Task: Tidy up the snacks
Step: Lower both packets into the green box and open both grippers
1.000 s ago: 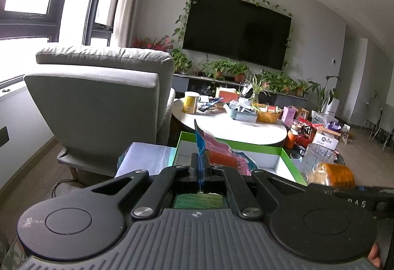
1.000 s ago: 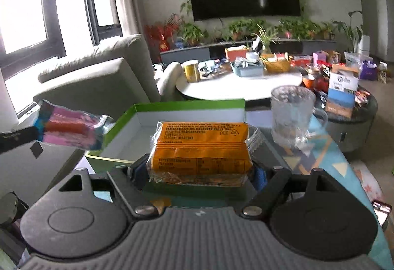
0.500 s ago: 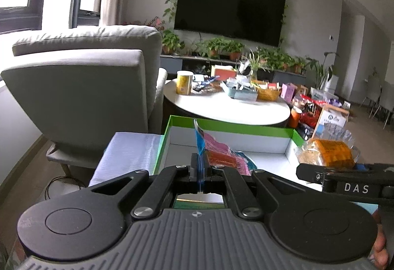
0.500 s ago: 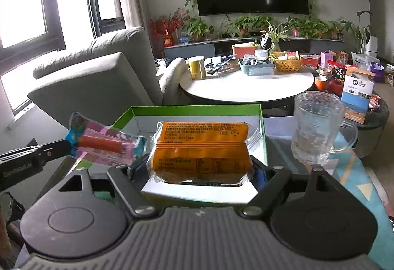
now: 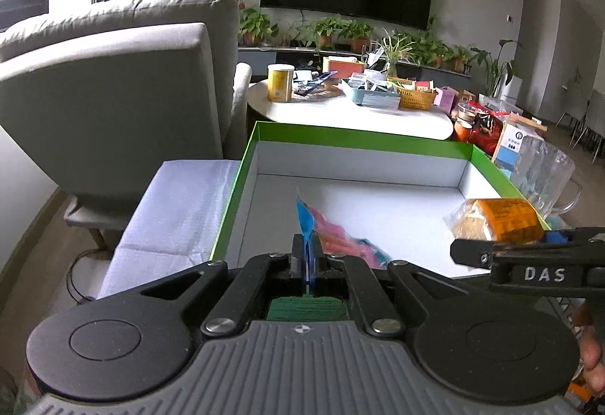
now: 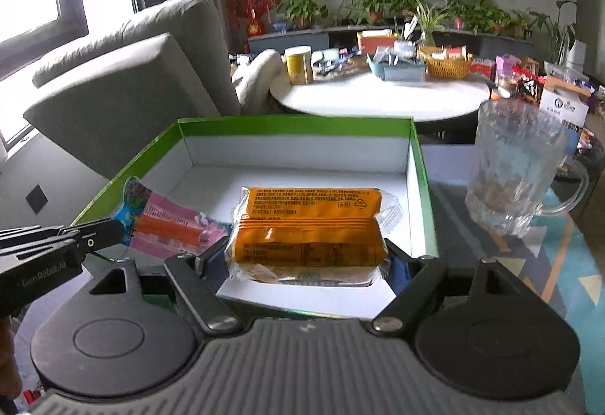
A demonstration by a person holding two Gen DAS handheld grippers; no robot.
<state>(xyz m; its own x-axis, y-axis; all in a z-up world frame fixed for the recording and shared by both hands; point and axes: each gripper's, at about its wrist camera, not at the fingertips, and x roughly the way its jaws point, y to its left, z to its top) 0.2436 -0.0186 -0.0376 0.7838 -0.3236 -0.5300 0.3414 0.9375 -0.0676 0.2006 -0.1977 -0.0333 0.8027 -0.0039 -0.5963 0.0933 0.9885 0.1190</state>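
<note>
Both hands have come forward and down, so the green box now looks bigger and sits right under the snacks. The left gripper has its jaws pinched almost fully together on the blue end of the pink snack packet. The right gripper has its jaws partly open, pressing on both ends of the orange snack pack. Both snacks hang over the white inside of the box; I think neither touches the bottom yet, but it is hard to tell. No snacks lie loose in the box, so the job has barely begun. A glass mug stands beside the box on the table.
</note>
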